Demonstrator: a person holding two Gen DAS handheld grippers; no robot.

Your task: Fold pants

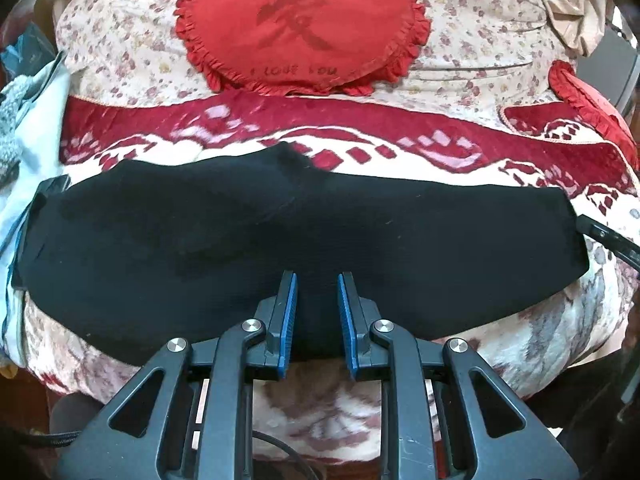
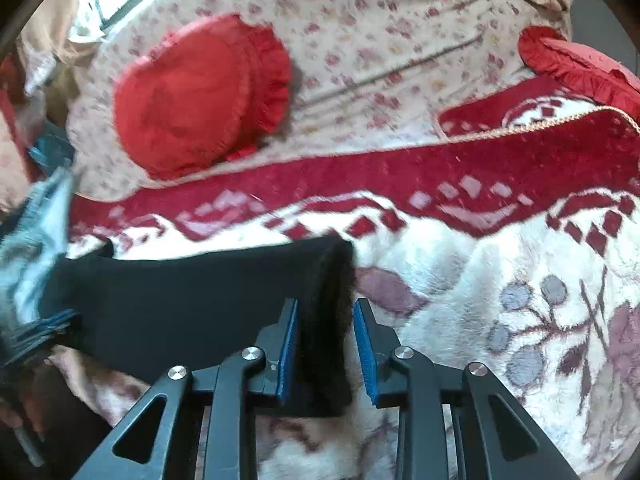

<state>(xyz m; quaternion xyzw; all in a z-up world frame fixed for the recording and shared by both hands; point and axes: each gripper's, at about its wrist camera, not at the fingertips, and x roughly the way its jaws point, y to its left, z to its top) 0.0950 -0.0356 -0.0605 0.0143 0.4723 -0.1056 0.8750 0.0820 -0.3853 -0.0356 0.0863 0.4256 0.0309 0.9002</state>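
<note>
Left gripper point(image 1: 317, 280): jaws parted, blue pads either side of near edge of black pants point(image 1: 240, 248), nothing clamped. Right gripper point(image 2: 325, 306): jaws parted wide, straddling right end of pants point(image 2: 192, 300); pads not pressed on cloth. Pants: long dark band lying crosswise on red-and-white patterned blanket point(image 1: 400, 152), near front edge of bed. Beyond: floral sheet point(image 1: 480, 32). On sheet, round red frilled cushion point(image 1: 300, 24); second red cushion point(image 2: 580, 68) at far right.

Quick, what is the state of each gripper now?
Left gripper: open, over the near edge of the black pants.
Right gripper: open, astride the pants' end, not gripping.
</note>
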